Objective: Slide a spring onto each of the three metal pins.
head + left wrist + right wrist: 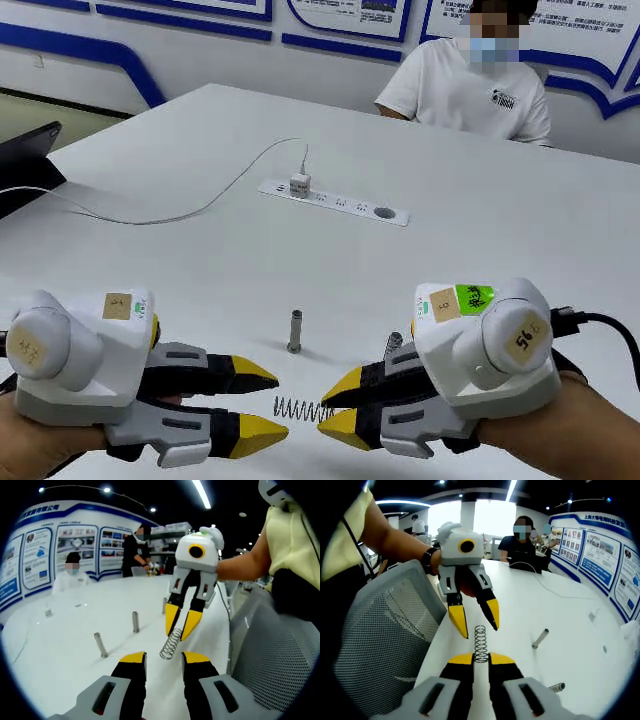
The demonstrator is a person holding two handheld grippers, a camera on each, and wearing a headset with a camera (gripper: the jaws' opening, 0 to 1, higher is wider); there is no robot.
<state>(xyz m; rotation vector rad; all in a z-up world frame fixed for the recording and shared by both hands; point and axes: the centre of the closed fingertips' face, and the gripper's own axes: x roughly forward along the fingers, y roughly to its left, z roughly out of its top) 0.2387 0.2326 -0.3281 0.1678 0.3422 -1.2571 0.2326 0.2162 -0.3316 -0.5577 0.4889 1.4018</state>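
A loose spring [300, 408] lies level between my two grippers, just above the white table [200, 260]. My right gripper [335, 405] is shut on its right end; in the right gripper view that end of the spring [480, 642] sits between the yellow tips [481, 659]. My left gripper [262, 402] faces it, open, with the spring's other end at its tips [477, 622]. A bare upright pin [295, 331] stands behind the spring. A second pin [393, 342], ribbed as if wearing a spring, peeks from behind the right gripper. A third pin [164, 605] stands farther along.
A white power strip [335, 200] with a plugged charger and a trailing cable lies mid-table. A person sits at the far side. A dark device [25, 160] rests at the left edge. A grey mesh chair [385, 630] stands beside the table's near edge.
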